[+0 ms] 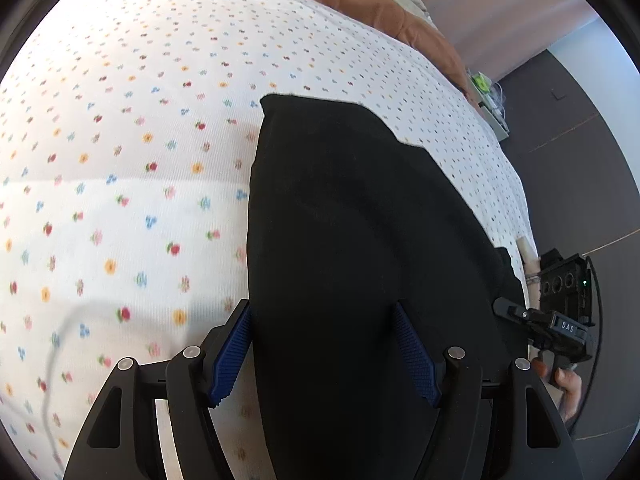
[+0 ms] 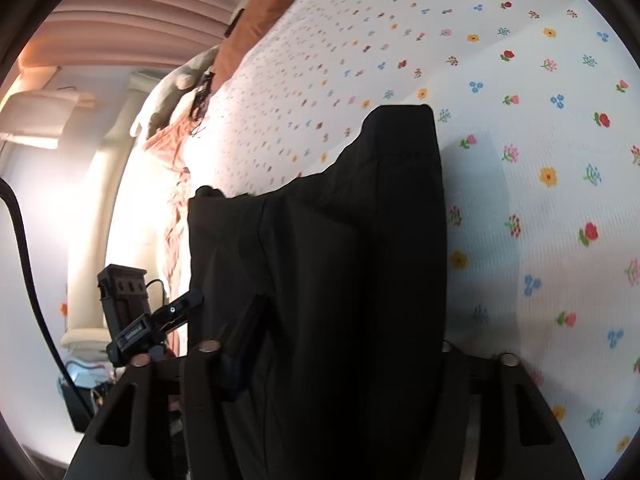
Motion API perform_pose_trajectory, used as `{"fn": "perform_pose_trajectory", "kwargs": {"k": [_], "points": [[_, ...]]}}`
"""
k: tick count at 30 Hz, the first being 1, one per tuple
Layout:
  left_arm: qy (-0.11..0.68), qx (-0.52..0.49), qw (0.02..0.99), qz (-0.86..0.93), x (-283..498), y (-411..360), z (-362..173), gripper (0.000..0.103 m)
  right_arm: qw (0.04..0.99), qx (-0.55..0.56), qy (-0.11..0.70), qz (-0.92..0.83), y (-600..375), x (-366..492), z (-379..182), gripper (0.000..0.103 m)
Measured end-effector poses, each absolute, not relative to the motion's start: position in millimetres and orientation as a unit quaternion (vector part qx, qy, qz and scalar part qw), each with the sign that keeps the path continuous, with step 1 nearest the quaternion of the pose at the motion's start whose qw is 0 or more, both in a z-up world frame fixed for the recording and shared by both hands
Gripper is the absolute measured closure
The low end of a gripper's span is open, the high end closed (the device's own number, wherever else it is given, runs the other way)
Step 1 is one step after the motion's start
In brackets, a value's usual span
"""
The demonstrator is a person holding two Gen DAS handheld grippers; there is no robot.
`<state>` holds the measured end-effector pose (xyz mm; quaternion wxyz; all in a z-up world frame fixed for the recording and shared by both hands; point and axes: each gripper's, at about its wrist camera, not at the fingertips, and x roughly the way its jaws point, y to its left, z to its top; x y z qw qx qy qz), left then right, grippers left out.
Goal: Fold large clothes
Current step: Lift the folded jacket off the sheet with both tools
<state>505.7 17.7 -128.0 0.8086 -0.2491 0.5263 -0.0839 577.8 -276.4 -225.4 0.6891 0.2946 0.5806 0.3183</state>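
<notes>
Item: black garment [image 1: 352, 240], one piece, dark and heavy-looking, partly folded into a long band. Location: on the flowered bedspread [image 1: 120, 160], near the bed's edge, the far end lying flat on the spread and the near end running up into both of your tools. Long axis: straight ahead from each gripper, away from you toward the orange blanket [image 1: 360, 4] at the far side of the bed. Left gripper [image 1: 324, 356]: your blue pads stand wide, one on each side of the cloth band; the left pad [image 1: 230, 354] lies against the cloth's edge and the other sits over the fabric, but whether they pinch it I cannot tell. Right gripper [image 2: 332, 360]: cloth drapes over and between the fingers and hides the far one; a grasp looks likely, yet the pads' contact is not visible, so cannot tell. Relative position: your two hands sit side by side at the same near end, neither clearly closer. Pose: both tools angle downward toward the spread. Judgement: the coming move likely carries this near end forward along the band's length.
</notes>
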Motion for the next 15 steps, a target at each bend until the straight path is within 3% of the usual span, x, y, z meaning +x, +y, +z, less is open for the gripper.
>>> {"fn": "perform_pose_trajectory", "kwargs": {"k": [2,6,10,15], "points": [[0.523,-0.244,0.813,-0.079,504.1,16.6,-127.1,0.036,0.698,0.285,0.581,0.306,-274.8,575.4,-222.4,0.066],[0.513,-0.242,0.821,-0.069,500.3,15.3,-118.7,0.057,0.716,0.270,0.566,0.306,-273.7,568.1,-206.6,0.085],[0.498,-0.244,0.829,-0.075,491.3,16.9,-102.3,0.069,0.741,0.251,0.538,0.314,-272.6,555.3,-178.4,0.088],[0.469,-0.240,0.846,-0.086,472.1,10.7,-70.9,0.076,0.767,0.234,0.505,0.319,-269.4,535.4,-145.3,0.090]]}}
